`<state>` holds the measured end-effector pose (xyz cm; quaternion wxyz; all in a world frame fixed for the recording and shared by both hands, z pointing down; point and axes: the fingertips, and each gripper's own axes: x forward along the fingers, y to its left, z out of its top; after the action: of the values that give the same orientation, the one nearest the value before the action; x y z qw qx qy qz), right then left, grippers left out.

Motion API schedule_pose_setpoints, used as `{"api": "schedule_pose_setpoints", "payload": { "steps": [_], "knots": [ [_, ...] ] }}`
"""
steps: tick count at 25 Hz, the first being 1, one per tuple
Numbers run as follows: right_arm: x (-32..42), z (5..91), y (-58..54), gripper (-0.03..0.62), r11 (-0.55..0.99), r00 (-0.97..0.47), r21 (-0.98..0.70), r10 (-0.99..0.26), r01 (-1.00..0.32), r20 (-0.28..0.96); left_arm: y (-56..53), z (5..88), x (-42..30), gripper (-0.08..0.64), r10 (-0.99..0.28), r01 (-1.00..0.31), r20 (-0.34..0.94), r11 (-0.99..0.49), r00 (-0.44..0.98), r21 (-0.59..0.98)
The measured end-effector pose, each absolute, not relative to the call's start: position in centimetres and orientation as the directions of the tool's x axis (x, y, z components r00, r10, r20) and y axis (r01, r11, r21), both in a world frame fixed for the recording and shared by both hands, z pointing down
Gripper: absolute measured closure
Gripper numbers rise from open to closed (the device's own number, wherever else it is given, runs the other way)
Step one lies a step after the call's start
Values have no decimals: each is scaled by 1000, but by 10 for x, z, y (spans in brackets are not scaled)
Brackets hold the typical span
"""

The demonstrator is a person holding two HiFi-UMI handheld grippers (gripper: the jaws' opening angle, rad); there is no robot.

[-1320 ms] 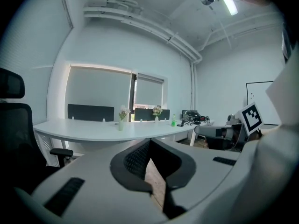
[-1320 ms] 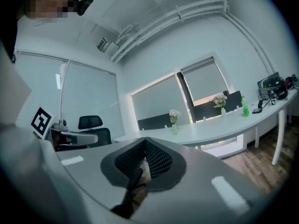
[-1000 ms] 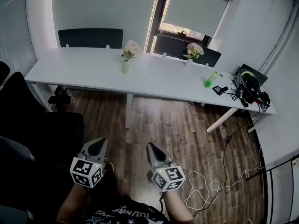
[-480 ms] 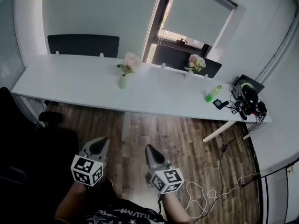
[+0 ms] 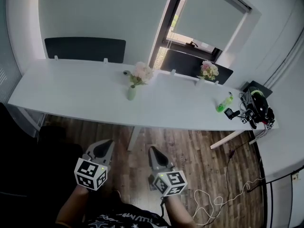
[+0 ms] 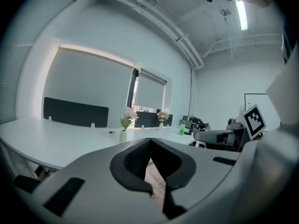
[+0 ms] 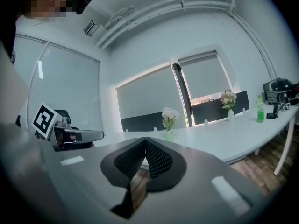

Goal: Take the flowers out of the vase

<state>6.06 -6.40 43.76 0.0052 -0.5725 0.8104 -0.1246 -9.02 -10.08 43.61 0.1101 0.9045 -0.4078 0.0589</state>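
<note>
A pale green vase [image 5: 131,93] with pink and white flowers [image 5: 141,73] stands on the long white table [image 5: 76,94], near its middle; the same vase [image 6: 123,136] shows far ahead in the left gripper view, and its flowers [image 7: 169,115] in the right gripper view. A second bunch of flowers [image 5: 208,70] stands further right by the window. My left gripper [image 5: 106,147] and right gripper [image 5: 155,152] are both shut and empty, held side by side over the wooden floor, well short of the table. Their tips point toward it.
Black partition screens [image 5: 85,49] stand along the table's far edge. A green bottle [image 5: 224,103] and a pile of black gear [image 5: 258,109] sit at the table's right end. A white cable [image 5: 223,198] lies on the floor at the right. A dark chair [image 5: 28,175] is at my left.
The table and the vase have come nearer and larger in the head view as I walked toward them. Both grippers stayed shut and side by side.
</note>
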Motion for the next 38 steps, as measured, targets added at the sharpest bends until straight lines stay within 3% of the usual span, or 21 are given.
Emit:
{"api": "schedule_pose_setpoints", "payload": {
  "steps": [11,20,32,38],
  "knots": [
    [34,446,-101,589,308,-344,-210,-923,-928,169,-151,439,-105,552,-689,-718,205,-678,696,160],
    [54,458,-134,589,291,-332,-228,-928,-929,167,-174,455,-102,552,-709,-741,219,-646,671,181],
    [78,459,-247,589,381,-427,-249,-888,-890,167,-275,459,-82,552,-772,-804,223,-570,595,172],
    [110,459,-298,589,394,-442,-317,-892,-863,95,-325,476,-56,552,-772,-807,234,-571,590,152]
  ]
}}
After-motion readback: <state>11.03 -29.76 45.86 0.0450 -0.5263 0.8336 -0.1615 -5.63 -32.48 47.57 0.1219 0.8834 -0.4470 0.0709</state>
